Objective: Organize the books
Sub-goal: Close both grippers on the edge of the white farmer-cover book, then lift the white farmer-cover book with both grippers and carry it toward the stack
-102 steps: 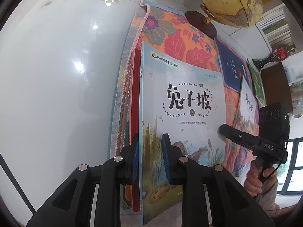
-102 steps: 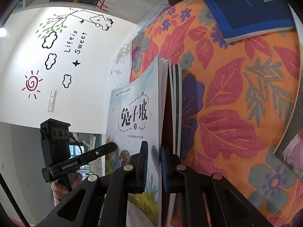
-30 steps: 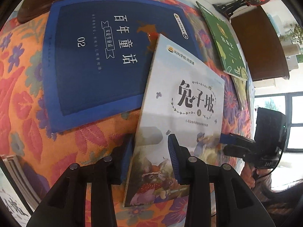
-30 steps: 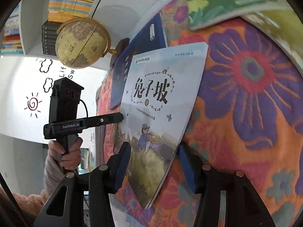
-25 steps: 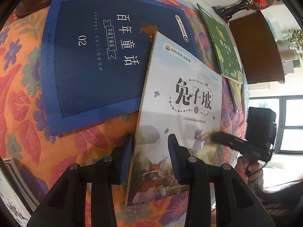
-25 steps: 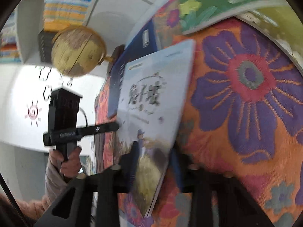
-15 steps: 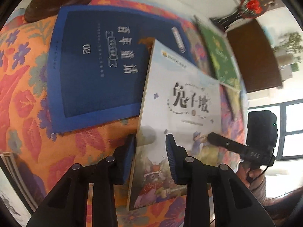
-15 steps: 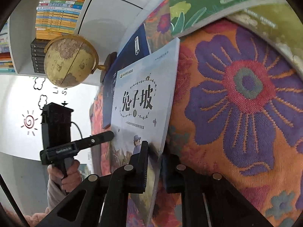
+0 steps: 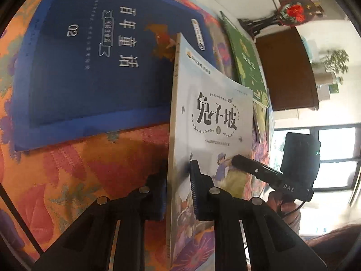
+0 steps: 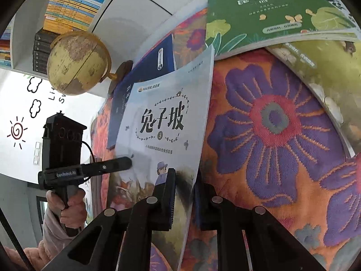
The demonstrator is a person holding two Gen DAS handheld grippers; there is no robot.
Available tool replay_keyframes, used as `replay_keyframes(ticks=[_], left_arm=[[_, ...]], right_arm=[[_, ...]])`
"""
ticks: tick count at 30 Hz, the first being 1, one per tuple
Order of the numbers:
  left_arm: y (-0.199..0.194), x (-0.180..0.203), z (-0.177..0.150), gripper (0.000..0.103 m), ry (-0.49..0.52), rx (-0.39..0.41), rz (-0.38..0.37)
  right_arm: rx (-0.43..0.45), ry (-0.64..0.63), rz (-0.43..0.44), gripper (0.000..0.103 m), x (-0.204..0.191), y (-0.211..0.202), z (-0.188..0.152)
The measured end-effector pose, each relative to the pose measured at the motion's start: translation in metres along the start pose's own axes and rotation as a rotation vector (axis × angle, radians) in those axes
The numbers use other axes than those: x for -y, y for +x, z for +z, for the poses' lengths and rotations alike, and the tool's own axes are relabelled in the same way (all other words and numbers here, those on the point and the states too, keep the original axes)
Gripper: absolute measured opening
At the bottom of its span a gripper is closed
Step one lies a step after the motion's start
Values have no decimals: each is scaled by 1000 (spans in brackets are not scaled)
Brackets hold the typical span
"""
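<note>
Both grippers hold one pale blue picture book numbered 3 [image 9: 212, 122], lifted on edge above the floral cloth [image 9: 79, 174]. My left gripper [image 9: 178, 176] is shut on its spine edge. My right gripper [image 10: 183, 187] is shut on its open edge, and the book [image 10: 162, 122] shows there too. A dark blue book marked 02 [image 9: 90, 67] lies flat behind it. A green book [image 10: 270, 11] lies further back on the cloth, with another greenish book [image 10: 315, 67] under it.
A yellow globe [image 10: 76, 63] on a wooden stand sits at the cloth's far end. Shelves of books [image 10: 74, 4] are behind it. A dark wooden cabinet [image 9: 286, 70] and a red ornament [image 9: 293, 11] stand by the window side.
Both grippers left the stack with book 2 and took hold of book 3. In the last second they closed on its edges and raised it more upright off the cloth.
</note>
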State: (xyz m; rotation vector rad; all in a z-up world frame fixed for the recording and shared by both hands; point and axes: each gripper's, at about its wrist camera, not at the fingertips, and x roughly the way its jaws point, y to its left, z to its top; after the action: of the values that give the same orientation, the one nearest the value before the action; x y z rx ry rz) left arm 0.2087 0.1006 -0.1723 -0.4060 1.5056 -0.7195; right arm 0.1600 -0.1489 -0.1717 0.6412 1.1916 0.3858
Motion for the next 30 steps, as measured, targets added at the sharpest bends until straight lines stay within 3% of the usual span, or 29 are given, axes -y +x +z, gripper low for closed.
replay_keyframes(ticks=[2, 6, 9, 15, 30], left_arm=[[-2, 3, 0, 14, -8, 0, 26], [-10, 23, -11, 14, 83, 10, 153], [-15, 31, -16, 14, 105, 13, 182], [-34, 41, -28, 14, 141, 63, 188], [-71, 40, -58, 14, 161, 98, 207]], right_arm=[[1, -14, -7, 14, -4, 1, 2], [8, -50, 24, 14, -12, -8, -3], [20, -94, 25, 14, -21, -14, -7], [36, -141, 21, 14, -38, -21, -12], [37, -225, 26, 14, -80, -19, -34]])
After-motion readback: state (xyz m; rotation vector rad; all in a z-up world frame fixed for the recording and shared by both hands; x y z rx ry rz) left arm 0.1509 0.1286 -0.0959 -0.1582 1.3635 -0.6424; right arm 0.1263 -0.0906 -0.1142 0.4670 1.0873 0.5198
